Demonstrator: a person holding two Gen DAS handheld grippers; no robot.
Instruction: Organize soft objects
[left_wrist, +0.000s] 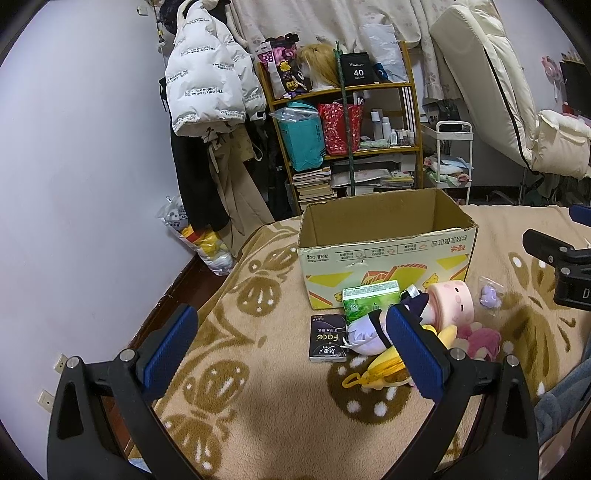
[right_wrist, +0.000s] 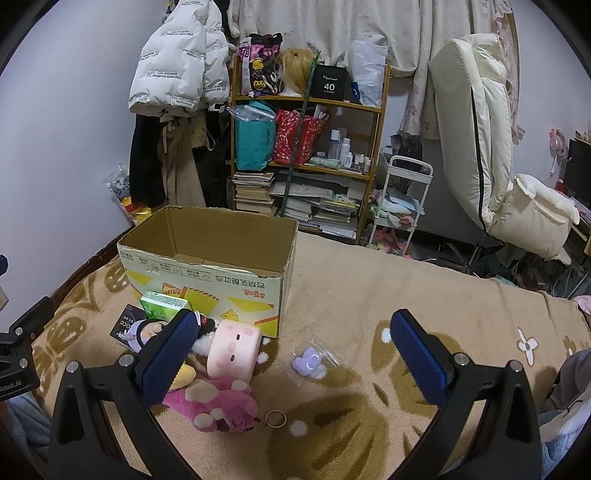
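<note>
An open cardboard box stands on a brown patterned blanket; what I can see of its inside is bare. In front of it lie a green tissue pack, a black tissue pack, a purple-haired doll, a pink roll-shaped plush, a pink bear plush, a yellow zip pouch and a small purple toy in a clear bag. My left gripper is open, left of the pile. My right gripper is open above the bagged toy.
A wooden shelf with bags, books and bottles stands behind the bed. Coats hang at the left, a white cart and a cream chair at the right. The blanket's left edge drops to the floor.
</note>
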